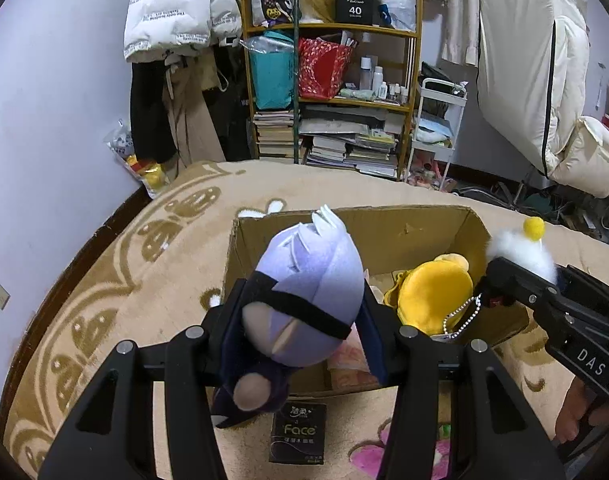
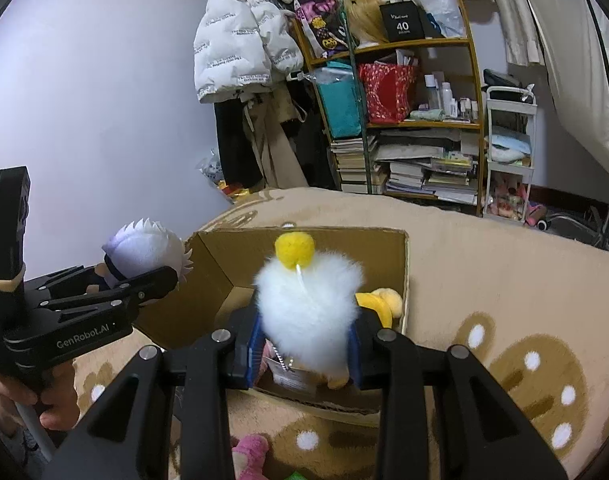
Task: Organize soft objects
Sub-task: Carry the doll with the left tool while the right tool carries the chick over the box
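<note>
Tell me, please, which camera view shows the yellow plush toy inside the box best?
The left wrist view: the yellow plush toy lies almost fully exposed in the cardboard box. The right wrist view shows only its edge behind the fluffy white toy.

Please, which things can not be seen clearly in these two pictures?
- Cardboard box floor: left wrist view, hidden by the plush doll and yellow plush.
- Pink toy: right wrist view, cut by gripper fingers and the bottom edge.
- Paper tag text: too small.

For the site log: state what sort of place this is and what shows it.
Probably a lived-in bedroom or storage room in a home. A shelf is stacked with books, bags and bottles, a puffer jacket hangs on the wall, and a patterned carpet covers the floor.
</note>
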`<state>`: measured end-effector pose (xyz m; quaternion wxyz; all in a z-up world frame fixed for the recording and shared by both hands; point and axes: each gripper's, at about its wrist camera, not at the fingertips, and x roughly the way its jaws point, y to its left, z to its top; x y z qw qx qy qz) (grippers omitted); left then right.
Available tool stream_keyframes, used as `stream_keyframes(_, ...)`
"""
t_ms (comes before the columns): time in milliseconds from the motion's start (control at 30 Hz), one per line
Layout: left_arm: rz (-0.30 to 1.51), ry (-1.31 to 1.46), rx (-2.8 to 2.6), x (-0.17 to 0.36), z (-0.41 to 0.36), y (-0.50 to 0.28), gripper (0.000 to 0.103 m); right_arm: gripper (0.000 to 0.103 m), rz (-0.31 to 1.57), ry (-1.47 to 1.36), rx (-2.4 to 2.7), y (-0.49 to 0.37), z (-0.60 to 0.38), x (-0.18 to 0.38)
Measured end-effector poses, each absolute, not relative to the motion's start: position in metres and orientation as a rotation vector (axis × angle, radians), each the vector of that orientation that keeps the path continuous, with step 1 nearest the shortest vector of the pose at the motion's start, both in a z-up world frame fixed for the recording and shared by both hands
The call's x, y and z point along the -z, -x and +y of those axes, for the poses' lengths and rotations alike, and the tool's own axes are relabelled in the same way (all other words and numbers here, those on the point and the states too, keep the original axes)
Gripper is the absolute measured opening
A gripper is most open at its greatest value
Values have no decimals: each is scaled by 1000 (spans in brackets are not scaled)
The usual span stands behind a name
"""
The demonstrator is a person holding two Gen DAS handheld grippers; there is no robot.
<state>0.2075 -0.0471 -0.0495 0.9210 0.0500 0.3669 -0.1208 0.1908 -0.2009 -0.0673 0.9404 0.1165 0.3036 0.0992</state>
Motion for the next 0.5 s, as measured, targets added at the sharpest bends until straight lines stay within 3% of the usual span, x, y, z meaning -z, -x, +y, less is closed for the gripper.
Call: stream_keyframes(500, 784, -106, 256, 59, -54, -215, 52, 38, 660, -270, -217, -194, -203, 78)
